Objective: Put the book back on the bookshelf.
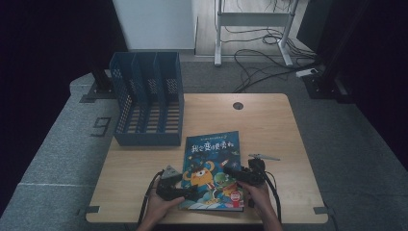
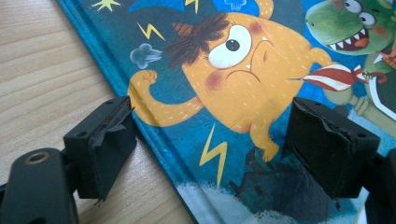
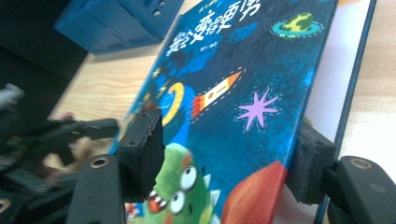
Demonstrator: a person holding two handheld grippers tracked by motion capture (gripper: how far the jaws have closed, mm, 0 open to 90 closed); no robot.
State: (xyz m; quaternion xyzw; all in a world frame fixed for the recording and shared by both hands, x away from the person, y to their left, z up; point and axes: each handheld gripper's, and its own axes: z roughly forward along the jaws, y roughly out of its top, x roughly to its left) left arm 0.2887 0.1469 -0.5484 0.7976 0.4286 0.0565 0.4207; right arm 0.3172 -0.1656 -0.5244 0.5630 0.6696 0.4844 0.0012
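We see the picture book lying near the front edge of the table, just in front of the blue file rack. Our left tongs stand spread over its spine-side edge, pinching nothing. Our right tongs straddle the lifted front cover, jaws apart and not pressing it.

The black, boxy left gripper is carrying a grey three-cornered plate on top and trailing a dark cable toward the near edge. The black right gripper is showing chunky, frayed foam-like pads and brass-ringed screw holes. Both forearms are showing no sleeves.
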